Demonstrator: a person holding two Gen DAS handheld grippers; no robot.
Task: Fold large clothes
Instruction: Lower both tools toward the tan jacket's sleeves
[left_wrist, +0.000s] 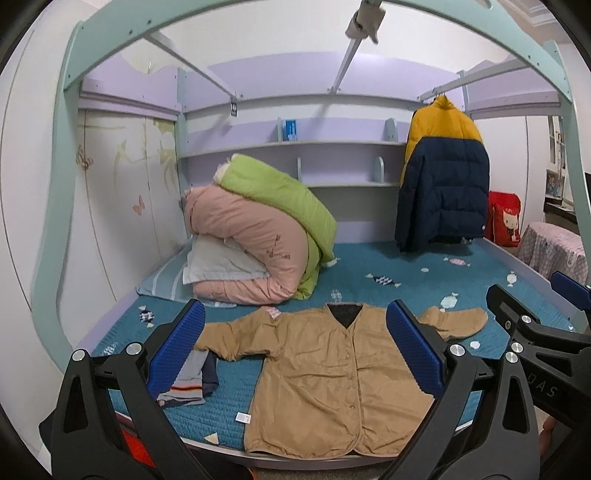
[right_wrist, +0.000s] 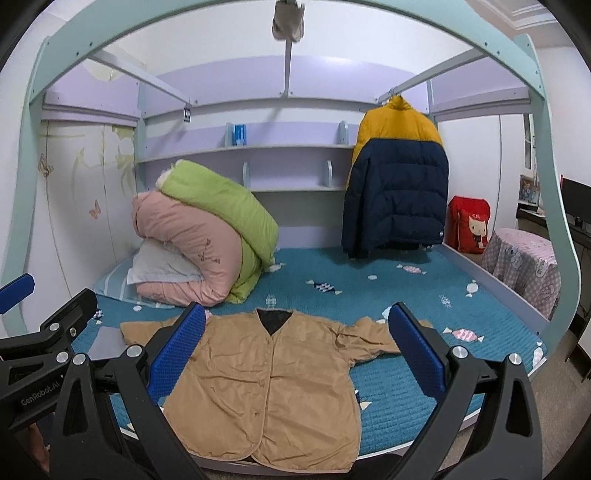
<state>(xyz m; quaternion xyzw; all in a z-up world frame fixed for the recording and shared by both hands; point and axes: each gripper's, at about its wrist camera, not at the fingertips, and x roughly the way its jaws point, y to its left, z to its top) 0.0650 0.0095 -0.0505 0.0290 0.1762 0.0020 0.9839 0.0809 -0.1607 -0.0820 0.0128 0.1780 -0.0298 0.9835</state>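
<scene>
Left wrist view: left claw (left_wrist: 295, 350) gapes wide w/ nothing between its blue pads, hovering above the near edge of the bed (left_wrist: 424, 273). The tan jacket (left_wrist: 332, 376) lies front-up, buttoned, on the teal bedspread, hem right at the near edge, one sleeve out to the left, the other bunched at upper right. A small folded striped garment (left_wrist: 192, 380) sits just beside the left sleeve; likely risk is the claw pinching that too when going for the sleeve. Right claw (left_wrist: 532, 314) shows at the far right edge, also apart and holding nothing. Right wrist view: right claw (right_wrist: 297, 350) is spread wide, empty, above the jacket (right_wrist: 269, 387). The right sleeve is crumpled, so a grab there could catch only one layer & fold crooked. Hem overhangs or meets the bed edge, can't tell which; a pull toward the person could probably drag the jacket off.
</scene>
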